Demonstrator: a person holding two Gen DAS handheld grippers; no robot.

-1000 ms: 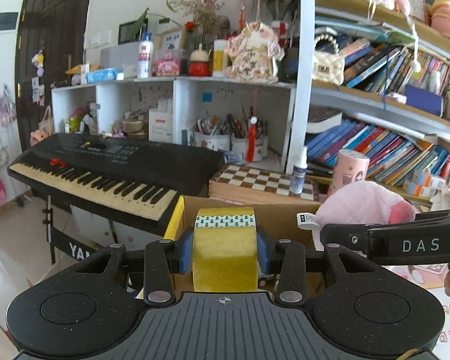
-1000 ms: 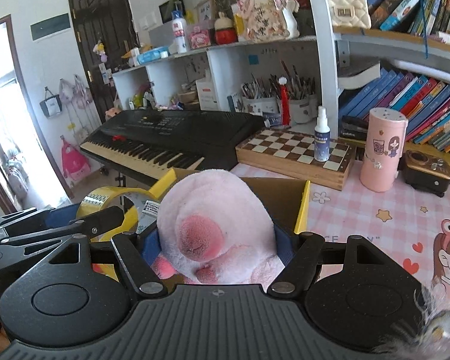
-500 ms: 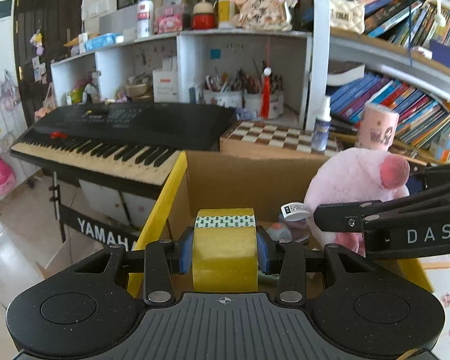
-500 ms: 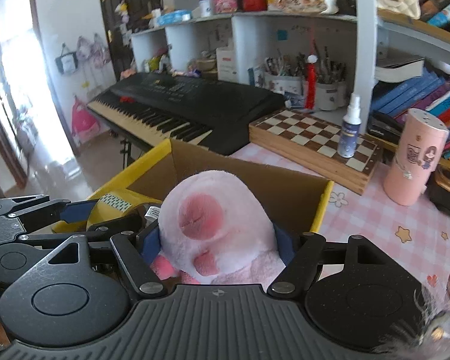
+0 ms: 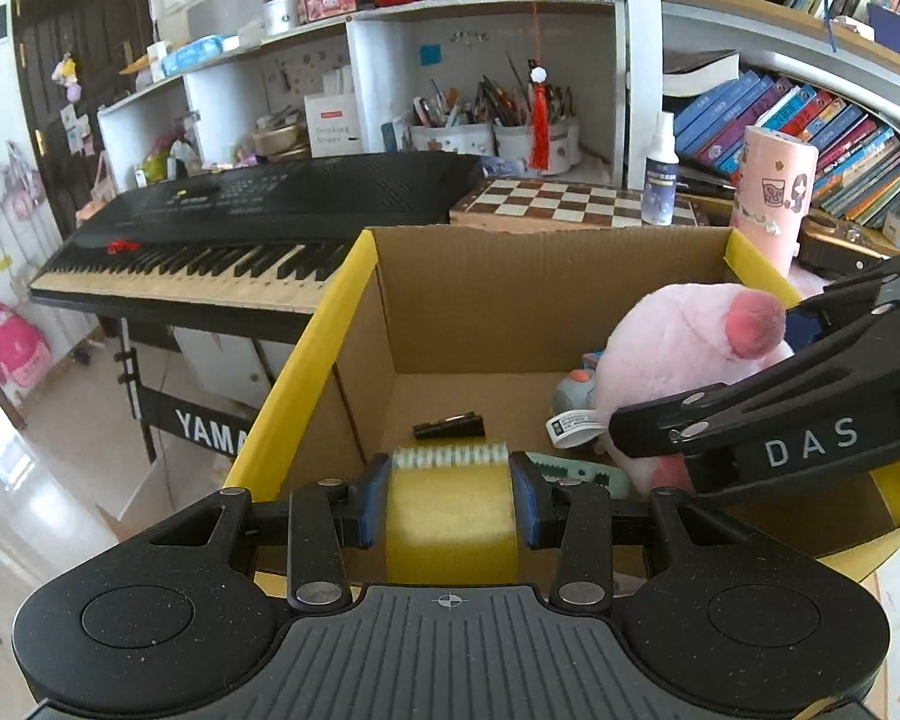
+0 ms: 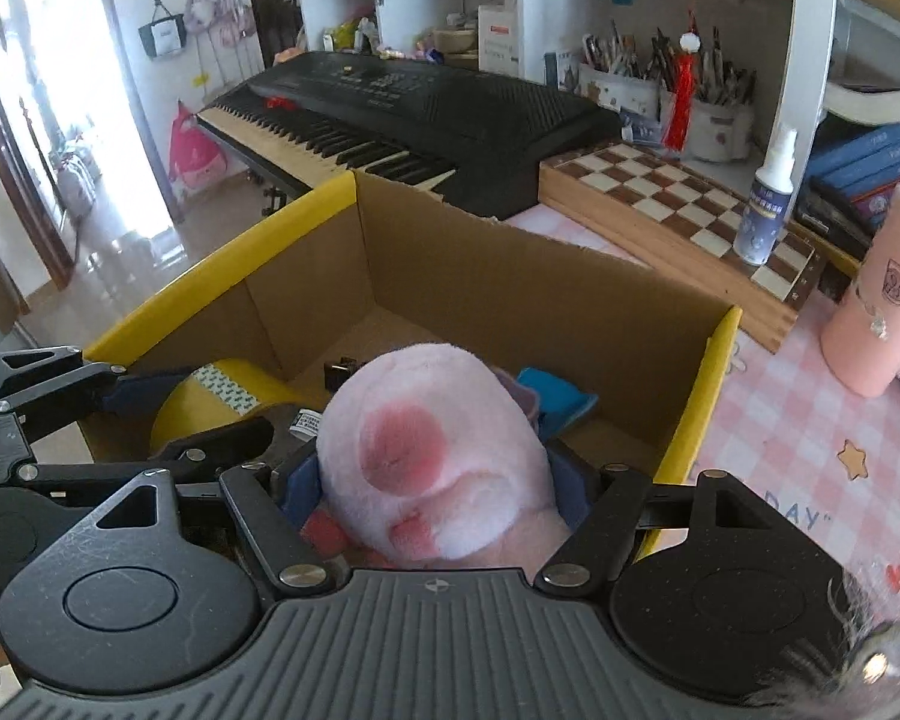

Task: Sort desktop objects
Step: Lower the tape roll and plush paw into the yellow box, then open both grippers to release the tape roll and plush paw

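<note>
An open cardboard box [image 5: 540,294] with yellow-taped rims stands in front of me. My left gripper [image 5: 452,483] is shut on a yellow tape roll [image 5: 452,522], its blue pads [image 5: 375,498] pressing the roll's sides, just above the box's near edge. The roll [image 6: 210,402] also shows at the left of the right wrist view. My right gripper [image 6: 432,480] is shut on a pink plush toy [image 6: 432,426]. That plush toy [image 5: 678,354] hangs low inside the box [image 6: 480,276] at its right side. A white label dangles from it.
On the box floor lie a black clip [image 5: 450,425], a green comb-like piece [image 5: 576,471], a small grey toy [image 5: 576,393] and a blue item [image 6: 555,399]. Behind the box are a black keyboard [image 5: 240,222], a chessboard [image 5: 570,204], a spray bottle [image 5: 660,180] and a pink cylinder [image 5: 774,192].
Both grippers have sunk and tipped downward toward the box. The box floor and its contents have come into view. The plush has gone down inside the box walls; both grips look unchanged.
</note>
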